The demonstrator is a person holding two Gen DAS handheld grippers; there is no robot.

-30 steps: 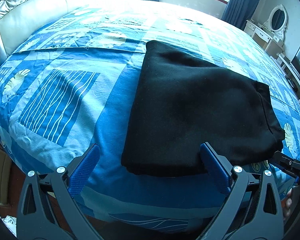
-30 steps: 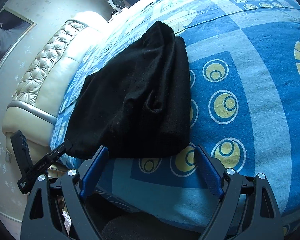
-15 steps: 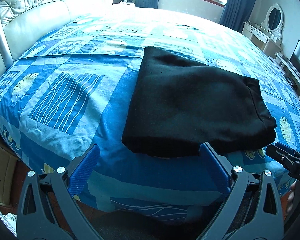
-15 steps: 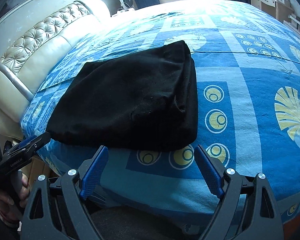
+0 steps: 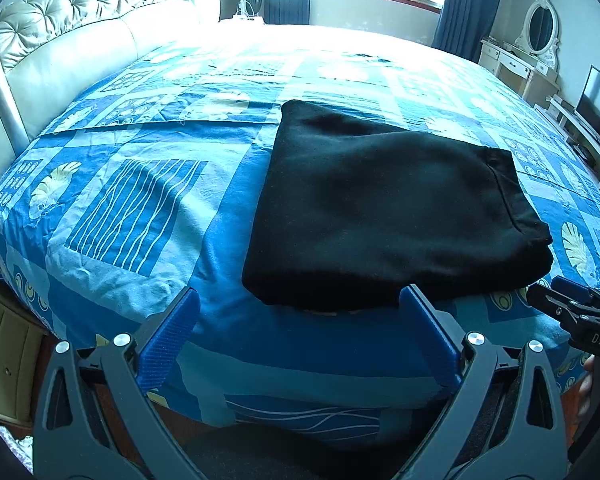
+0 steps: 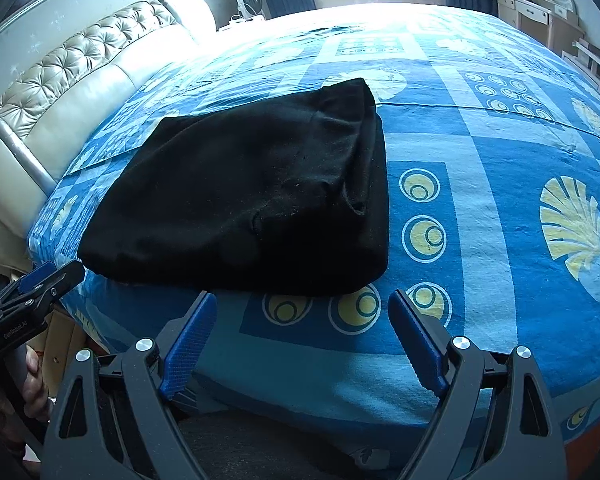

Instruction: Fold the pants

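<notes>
The black pants (image 5: 384,216) are lying folded into a compact, roughly square bundle on the blue patterned bedspread (image 5: 132,208), close to the near edge of the bed. The bundle is sitting flat, with its thick folded edges facing the near side and the right side.

The left tongs (image 5: 300,312) are hovering just off the near edge of the bed with the blue pads spread wide and nothing between them. In the left wrist view the near left corner of the pants is lying just beyond the gap between the tips, and the right pad (image 5: 424,320) is overlapping the near edge of the bundle in the picture; whether it is touching the cloth cannot be told.

The right tongs (image 6: 300,312) are also standing wide apart and gripping nothing. In the right wrist view the near right corner of the pants (image 6: 240,200) is lying just ahead of the tips, mostly toward the left pad (image 6: 192,328), with a strip of bedspread (image 6: 480,152) showing between the cloth and the pads.

Each pair of tongs is showing at the side of the other's view: the right tongs (image 5: 572,304) beside the right corner of the bundle, the left tongs (image 6: 36,288) beside its left corner.

A padded headboard (image 5: 80,32) is running along the left side of the bed.
</notes>
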